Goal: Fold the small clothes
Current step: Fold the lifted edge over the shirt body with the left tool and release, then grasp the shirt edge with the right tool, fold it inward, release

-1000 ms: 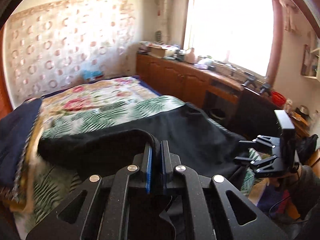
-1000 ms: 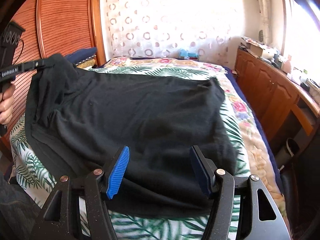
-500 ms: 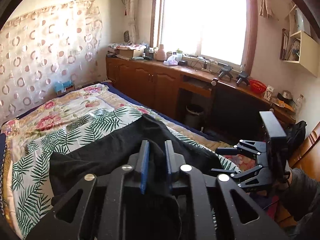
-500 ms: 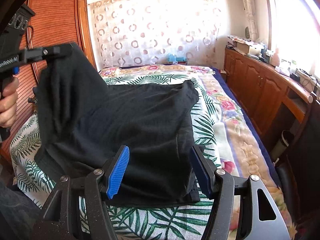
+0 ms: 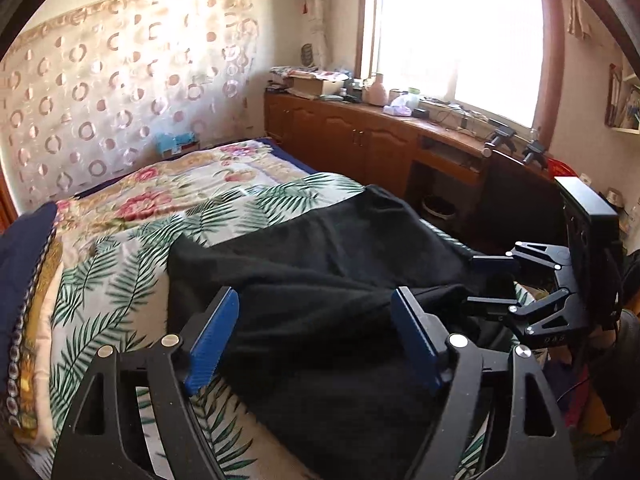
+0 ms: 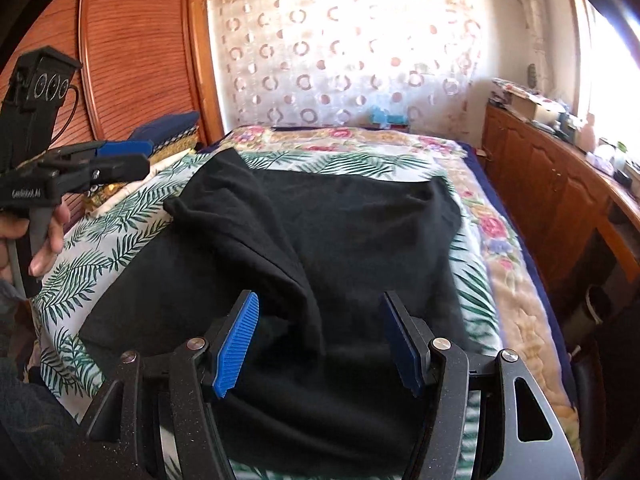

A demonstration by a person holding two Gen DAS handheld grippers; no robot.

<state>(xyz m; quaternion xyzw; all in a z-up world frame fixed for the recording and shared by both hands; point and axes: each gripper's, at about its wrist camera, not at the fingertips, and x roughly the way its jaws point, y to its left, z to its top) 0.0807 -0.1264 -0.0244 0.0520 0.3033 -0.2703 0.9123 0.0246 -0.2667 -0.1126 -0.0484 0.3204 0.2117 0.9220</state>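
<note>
You're hovering both grippers, left (image 5: 316, 336) and right (image 6: 320, 338), spread wide and empty, over the soft, rumpled black garment (image 6: 320, 240) on the palm-print sheet (image 6: 100, 248).

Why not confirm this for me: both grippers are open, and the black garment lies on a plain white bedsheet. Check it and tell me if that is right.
One detail is wrong. The black garment lies on a palm-leaf print sheet, not plain white, as the right wrist view shows. The left gripper and right gripper are indeed both open.

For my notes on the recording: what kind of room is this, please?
Most likely a home bedroom: a bed with floral and palm-leaf covers, a wooden wardrobe beside it, and wooden cabinets under the window.
</note>
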